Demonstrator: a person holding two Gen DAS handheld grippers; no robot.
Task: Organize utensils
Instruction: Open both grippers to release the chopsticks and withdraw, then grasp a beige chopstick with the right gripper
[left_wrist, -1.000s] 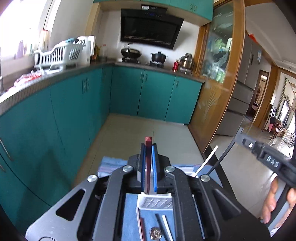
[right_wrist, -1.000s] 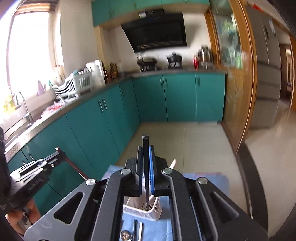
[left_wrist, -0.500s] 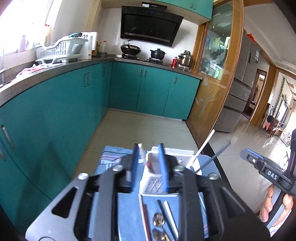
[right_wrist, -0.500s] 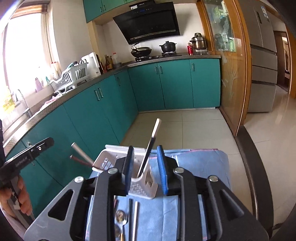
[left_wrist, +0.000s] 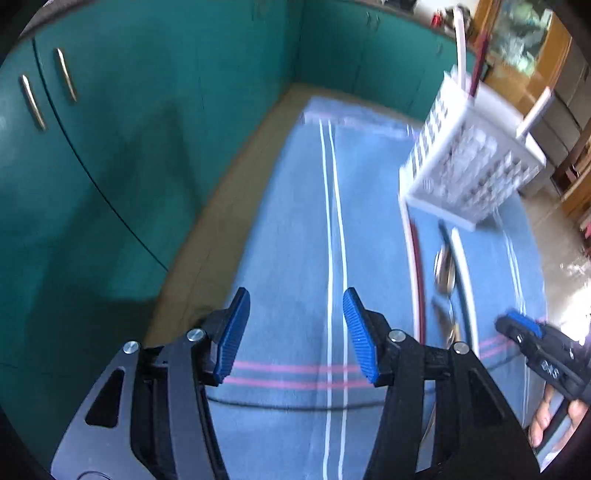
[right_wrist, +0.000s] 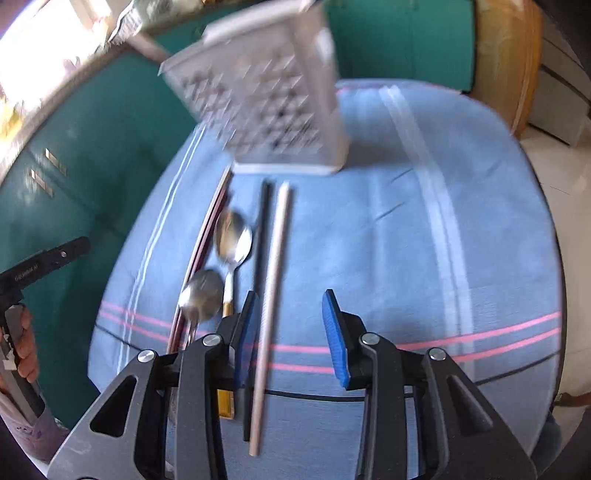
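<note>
A white lattice utensil holder (right_wrist: 266, 96) stands at the far side of a blue striped cloth (right_wrist: 388, 236); it also shows in the left wrist view (left_wrist: 469, 166) with chopsticks (left_wrist: 461, 40) standing in it. In front of it lie a dark red chopstick pair (right_wrist: 201, 258), two spoons (right_wrist: 232, 236), a black chopstick (right_wrist: 260, 236) and a white chopstick (right_wrist: 273, 284). My right gripper (right_wrist: 290, 328) is open and empty, low over the white chopstick. My left gripper (left_wrist: 295, 328) is open and empty over bare cloth, left of the utensils (left_wrist: 443, 266).
Teal cabinets (left_wrist: 110, 147) stand to the left beyond the table's edge. The other gripper (left_wrist: 535, 350) shows at the right of the left wrist view. Wooden door frame (right_wrist: 517, 55) at the far right.
Both grippers have opened fully, let go of their chopsticks into the holder, and tilted down and back toward the utensils lying on the cloth.
</note>
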